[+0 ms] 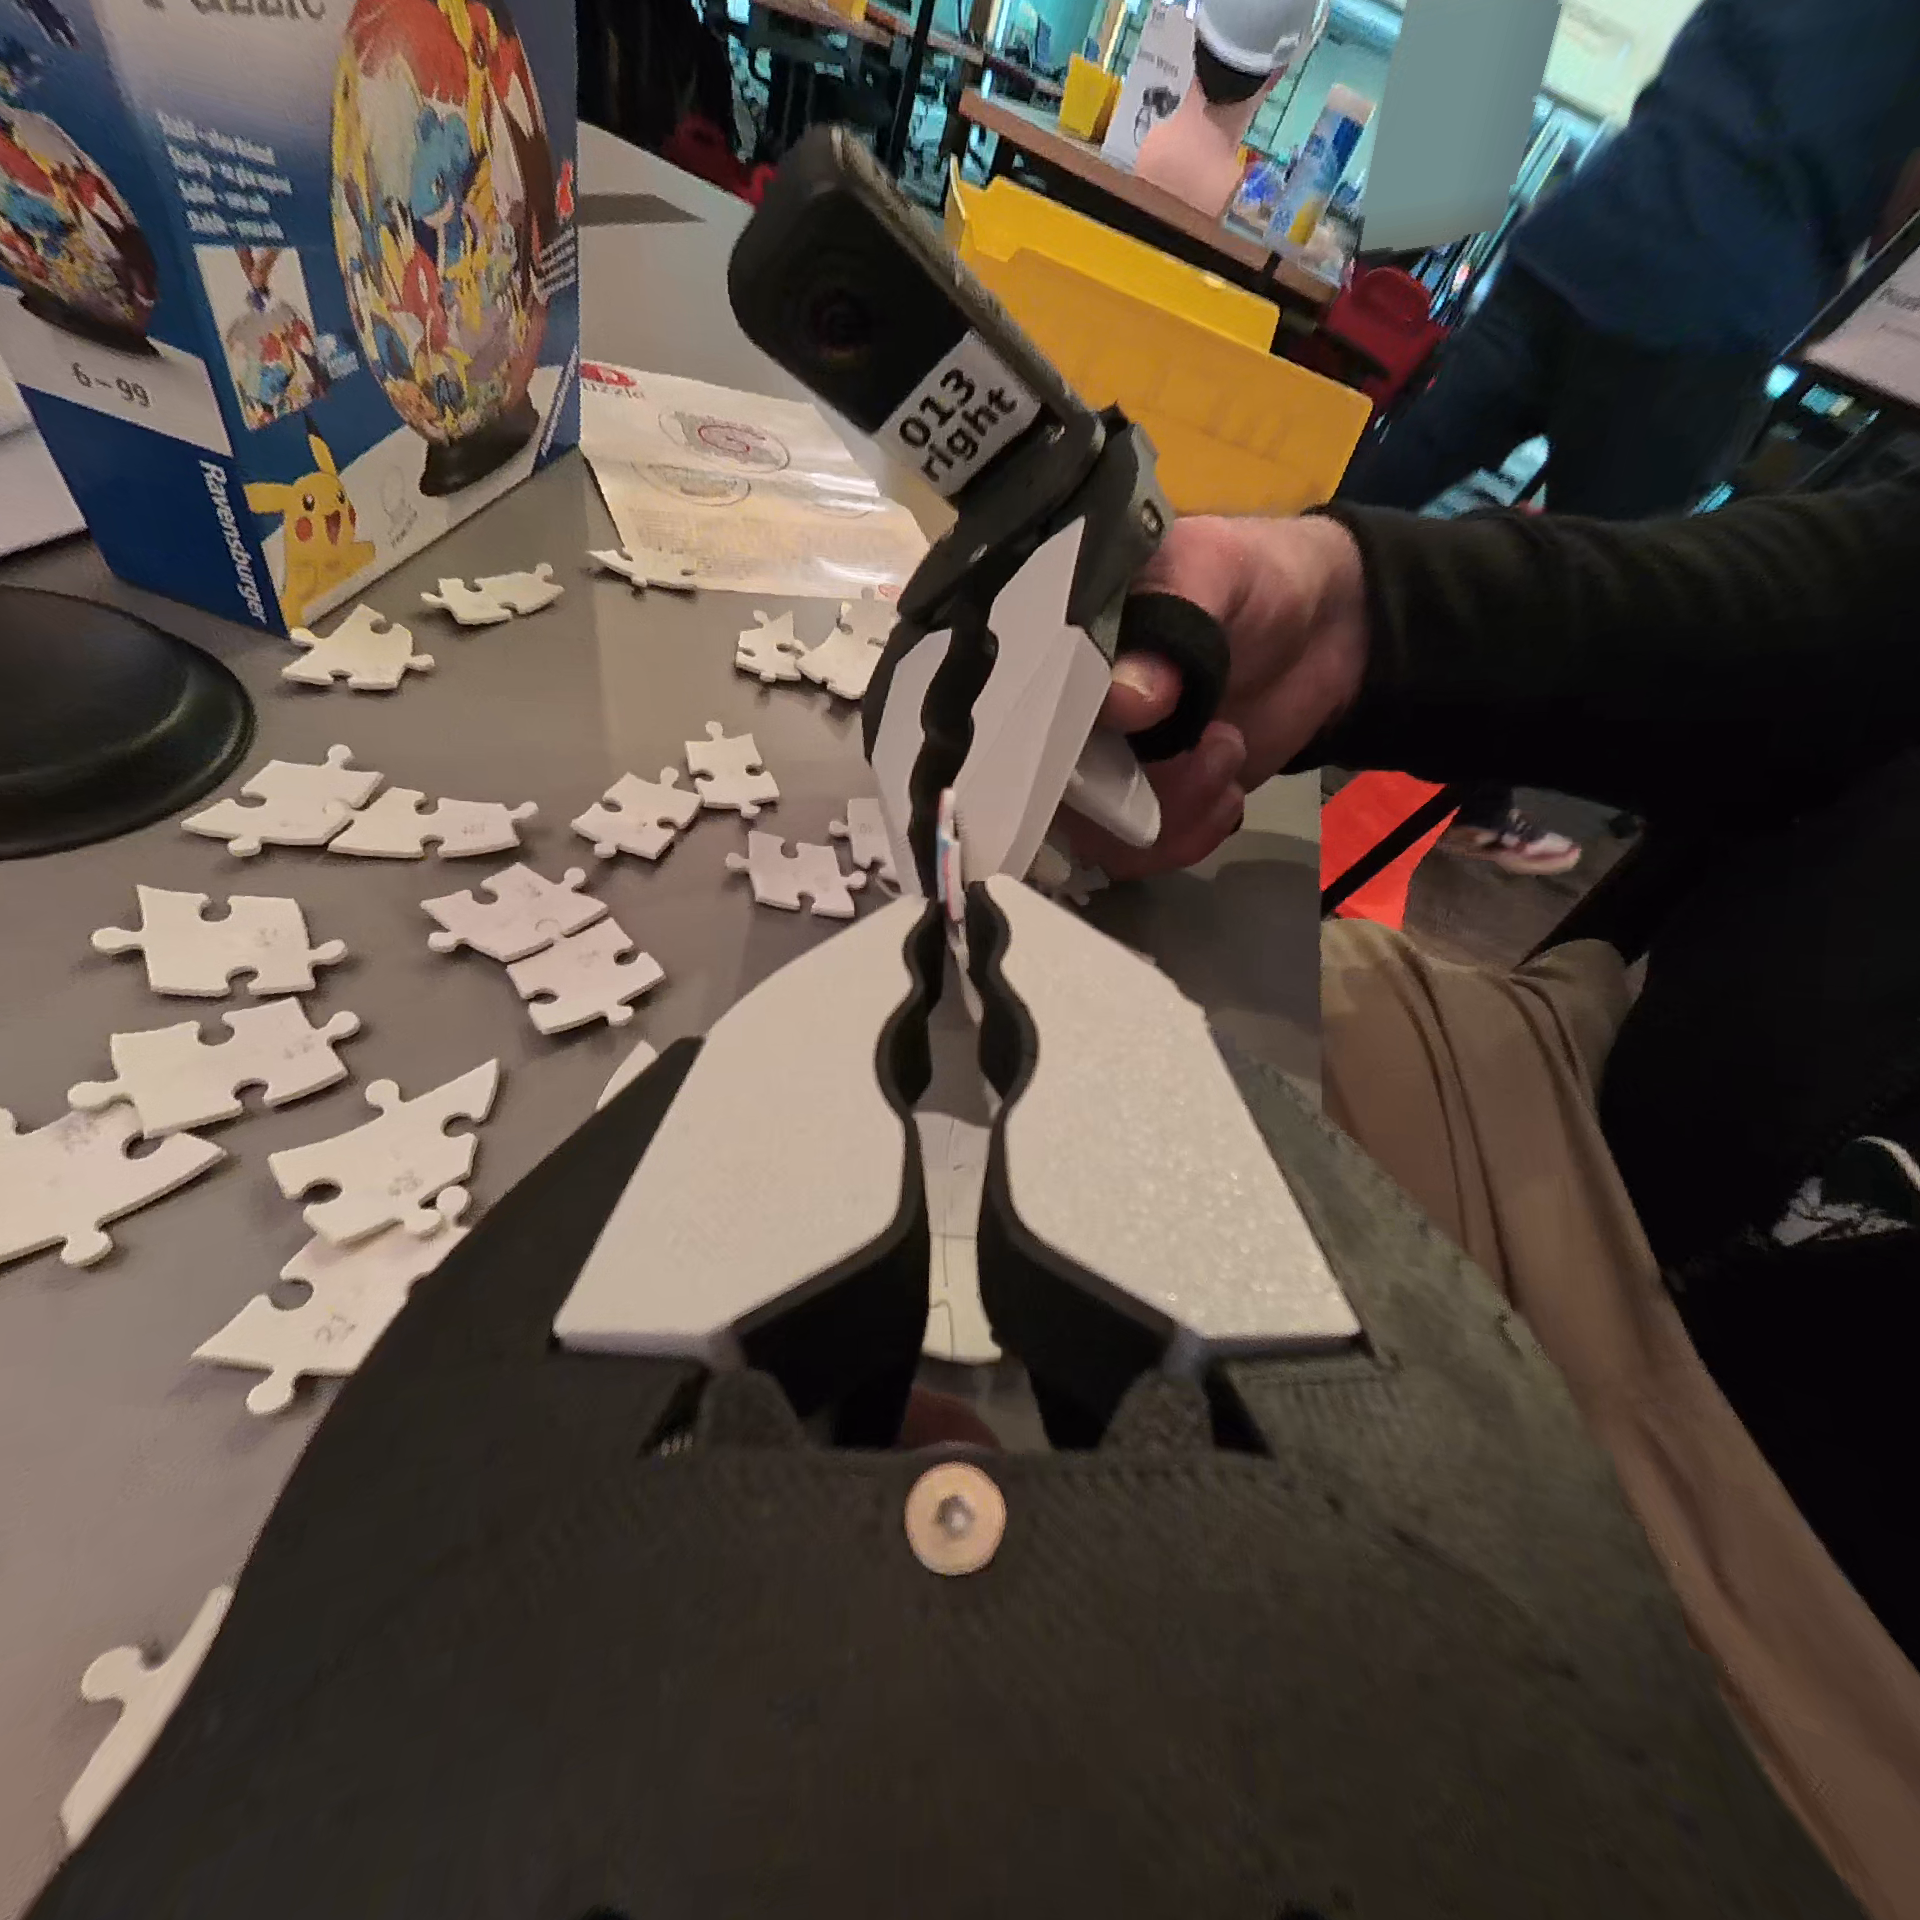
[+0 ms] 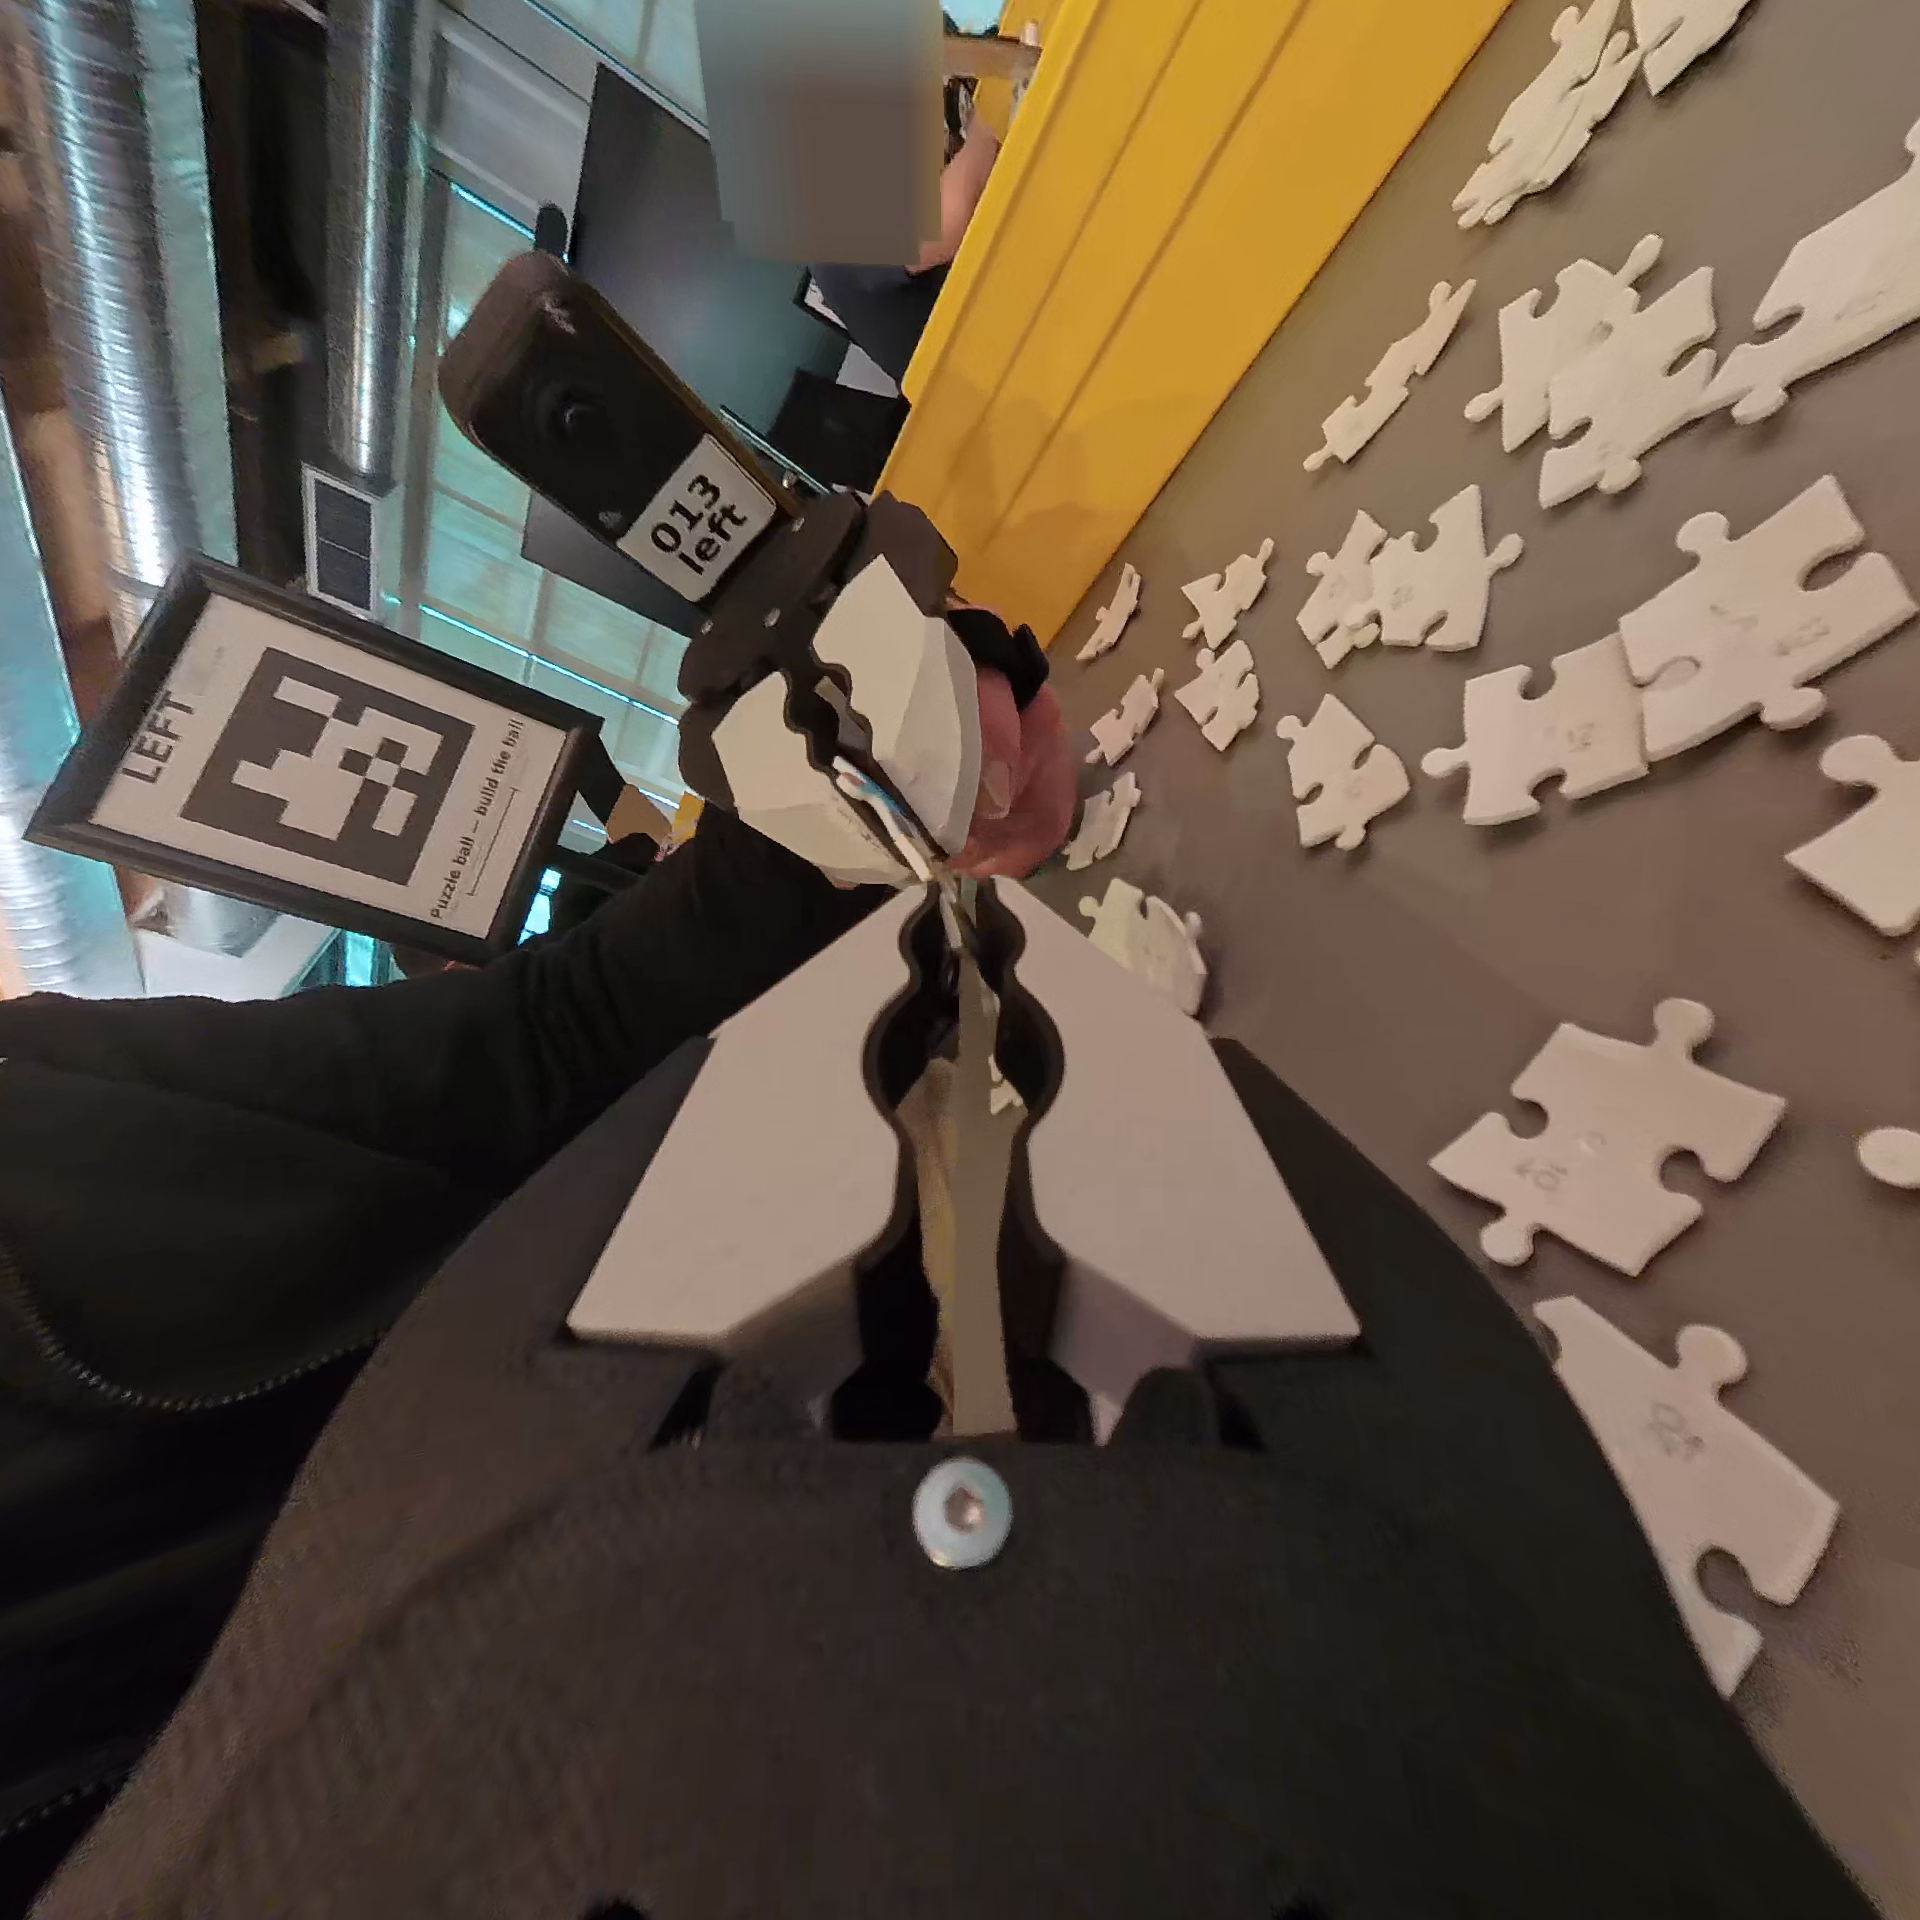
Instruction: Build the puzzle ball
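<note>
Both grippers meet tip to tip above the grey table (image 1: 582, 686). My left gripper (image 1: 958, 902) is shut on a thin puzzle piece (image 1: 964, 966) seen edge-on. My right gripper (image 1: 945, 844) comes down from above, shut on another piece (image 1: 948, 854) with a coloured edge; the two pieces touch. In the right wrist view my right gripper (image 2: 956, 906) grips its piece (image 2: 971, 1039) edge-on. The left gripper (image 2: 916, 850) faces it with a colour-edged piece (image 2: 883, 802). Several loose white pieces (image 1: 223, 940) lie face down on the table (image 2: 1351, 987); they also show in the right wrist view (image 2: 1605, 1132).
The puzzle box (image 1: 312, 291) stands at the back left, with a black round stand (image 1: 94, 717) beside it. A paper instruction sheet (image 1: 727, 488) lies behind the pieces. A yellow bin (image 1: 1143, 332) sits past the table. A framed sign (image 2: 312, 758) and a standing person (image 1: 1714, 260) are nearby. My two grippers' fingertips are within a few centimetres of each other.
</note>
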A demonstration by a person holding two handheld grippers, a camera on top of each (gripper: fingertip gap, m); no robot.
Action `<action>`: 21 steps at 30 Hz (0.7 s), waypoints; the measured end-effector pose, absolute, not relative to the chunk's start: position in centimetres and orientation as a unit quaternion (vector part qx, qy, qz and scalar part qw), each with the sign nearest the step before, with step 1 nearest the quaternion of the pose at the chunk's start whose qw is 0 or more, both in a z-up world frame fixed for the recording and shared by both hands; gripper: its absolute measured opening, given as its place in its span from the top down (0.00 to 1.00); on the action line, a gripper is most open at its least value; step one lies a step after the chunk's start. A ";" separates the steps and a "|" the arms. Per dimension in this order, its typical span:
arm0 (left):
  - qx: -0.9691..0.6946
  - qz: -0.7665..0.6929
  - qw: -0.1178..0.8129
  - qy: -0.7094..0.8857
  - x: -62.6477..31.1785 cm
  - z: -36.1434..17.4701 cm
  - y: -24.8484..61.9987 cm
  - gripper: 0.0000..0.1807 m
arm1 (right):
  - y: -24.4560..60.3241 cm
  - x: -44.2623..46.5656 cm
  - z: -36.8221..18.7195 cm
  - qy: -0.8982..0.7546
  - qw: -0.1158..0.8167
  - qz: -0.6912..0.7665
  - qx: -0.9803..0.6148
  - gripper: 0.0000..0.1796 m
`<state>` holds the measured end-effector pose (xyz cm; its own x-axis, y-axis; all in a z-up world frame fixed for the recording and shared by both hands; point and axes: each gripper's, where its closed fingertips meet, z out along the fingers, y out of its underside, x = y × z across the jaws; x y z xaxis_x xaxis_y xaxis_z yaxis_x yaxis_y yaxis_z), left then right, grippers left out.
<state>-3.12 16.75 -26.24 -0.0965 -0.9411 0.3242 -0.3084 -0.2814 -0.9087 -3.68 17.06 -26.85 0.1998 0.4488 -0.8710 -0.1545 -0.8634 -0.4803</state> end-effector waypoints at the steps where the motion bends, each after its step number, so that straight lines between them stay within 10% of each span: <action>1: -0.600 -0.535 0.303 0.512 -3.1 -26.0 16.7 0.97 | 17.2 -3.7 -26.7 -0.096 0.244 0.626 -0.734 0.98; 21: -0.639 -0.564 0.250 0.459 -3.7 -24.0 16.4 0.98 | 16.4 -4.3 -24.3 -0.215 0.326 0.556 -0.733 1.00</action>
<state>-3.74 16.39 -23.98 -0.0581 -0.8684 0.4925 -0.3051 -0.4543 -0.8370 -4.32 16.44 -24.34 0.2883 0.6784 -0.6758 -0.0477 -0.6947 -0.7177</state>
